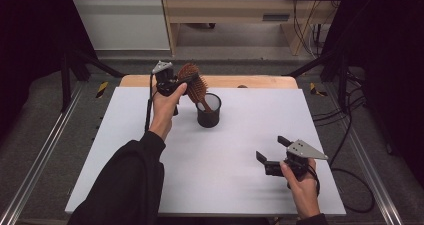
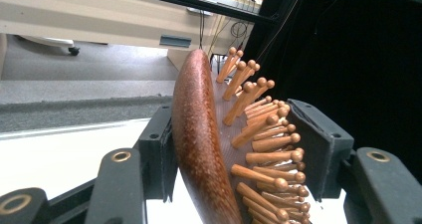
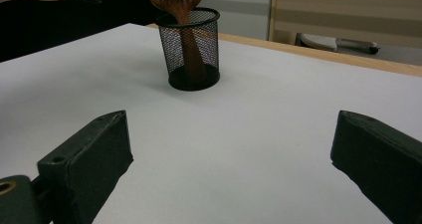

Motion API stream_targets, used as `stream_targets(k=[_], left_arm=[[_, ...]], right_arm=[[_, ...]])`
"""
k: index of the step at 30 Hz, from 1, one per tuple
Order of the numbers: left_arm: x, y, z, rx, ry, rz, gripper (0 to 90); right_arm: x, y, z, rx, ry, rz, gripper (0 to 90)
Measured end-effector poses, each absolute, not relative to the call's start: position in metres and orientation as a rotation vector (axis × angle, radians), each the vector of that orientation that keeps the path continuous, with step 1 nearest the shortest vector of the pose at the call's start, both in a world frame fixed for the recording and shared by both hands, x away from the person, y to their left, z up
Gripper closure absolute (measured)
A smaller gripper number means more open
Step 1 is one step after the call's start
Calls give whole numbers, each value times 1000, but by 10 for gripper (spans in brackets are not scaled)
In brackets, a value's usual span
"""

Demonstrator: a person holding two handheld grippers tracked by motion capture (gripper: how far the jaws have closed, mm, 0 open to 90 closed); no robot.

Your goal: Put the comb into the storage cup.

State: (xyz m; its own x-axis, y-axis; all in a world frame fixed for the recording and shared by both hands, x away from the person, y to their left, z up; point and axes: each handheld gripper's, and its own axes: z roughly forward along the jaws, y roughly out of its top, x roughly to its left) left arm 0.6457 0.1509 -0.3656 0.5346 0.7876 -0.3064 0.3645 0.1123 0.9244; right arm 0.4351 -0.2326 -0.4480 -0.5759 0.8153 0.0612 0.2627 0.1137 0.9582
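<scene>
Left gripper view: brown peg-bristled wooden hairbrush (image 2: pixel 199 134)

White desk (image 1: pixel 215 155) with a pale wooden strip (image 1: pixel 260 81) along its far edge. Metal rails (image 1: pixel 35 160) run along the left and right sides on grey carpet (image 1: pixel 60 110). Beyond the far edge stands a light wooden cabinet (image 1: pixel 230 10) next to a white panel (image 1: pixel 120 20) on its left. Black cables (image 1: pixel 350 135) trail over the floor at right. Yellow-and-black tape marks (image 1: pixel 102 89) lie near both far corners.
</scene>
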Motion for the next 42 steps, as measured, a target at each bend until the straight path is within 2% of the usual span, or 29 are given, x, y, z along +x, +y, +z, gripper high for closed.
stream_targets(k=[42], left_arm=[[647,150,-368,1501,1022,453,389]], right_arm=[[435,-231,-449,1038,1927,1472,28]])
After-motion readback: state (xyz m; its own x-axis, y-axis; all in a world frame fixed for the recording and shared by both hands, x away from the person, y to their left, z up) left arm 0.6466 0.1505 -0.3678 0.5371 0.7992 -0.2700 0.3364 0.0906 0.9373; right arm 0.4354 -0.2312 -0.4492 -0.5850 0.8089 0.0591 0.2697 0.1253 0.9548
